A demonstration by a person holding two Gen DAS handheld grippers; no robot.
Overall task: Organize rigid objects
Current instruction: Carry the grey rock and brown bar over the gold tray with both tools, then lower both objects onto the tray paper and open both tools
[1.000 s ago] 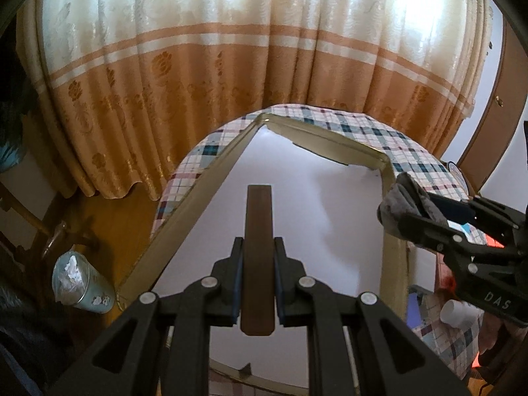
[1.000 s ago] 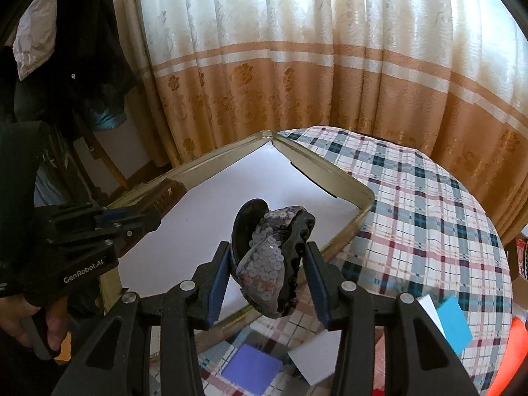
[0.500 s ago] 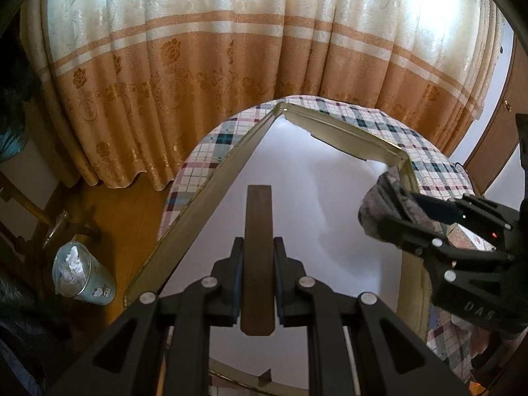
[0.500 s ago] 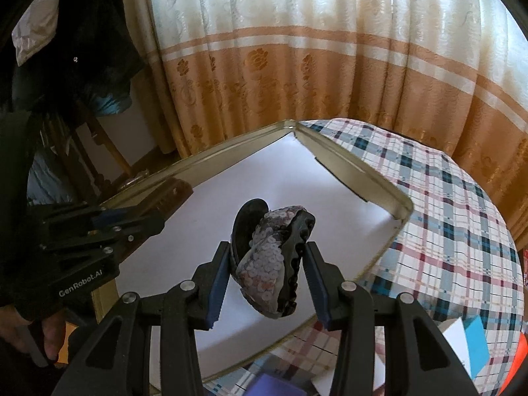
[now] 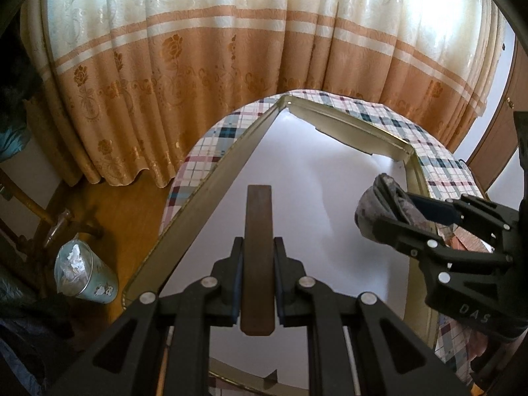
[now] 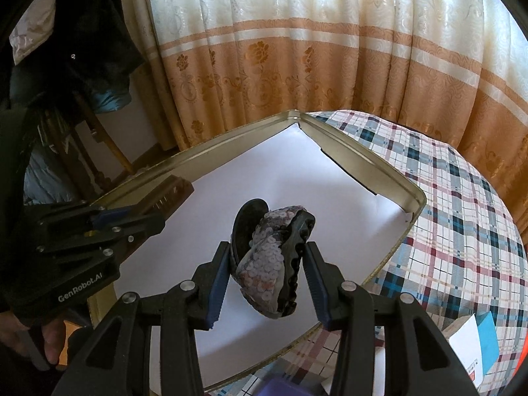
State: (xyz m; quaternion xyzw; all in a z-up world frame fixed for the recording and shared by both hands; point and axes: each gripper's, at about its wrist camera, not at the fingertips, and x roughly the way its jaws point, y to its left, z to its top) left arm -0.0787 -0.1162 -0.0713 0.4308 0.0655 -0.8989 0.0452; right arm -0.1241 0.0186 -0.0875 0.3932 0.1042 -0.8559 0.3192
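1. Tools have advanced over the tray (image 6: 389, 171) since a second ago.
2. Left tool (image 5: 257, 283) stays clamped on the wooden strip (image 5: 259, 231).
3. Right tool (image 6: 264, 280) stays clamped on the sequined shoe (image 6: 267, 260).
4. Both items hang above the white liner, so set-down looks imminent.

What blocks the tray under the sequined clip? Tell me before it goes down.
Nothing visible does. The right gripper holds the sequined clip over bare white lining of the tray; the left gripper with its brown comb is off to the side.
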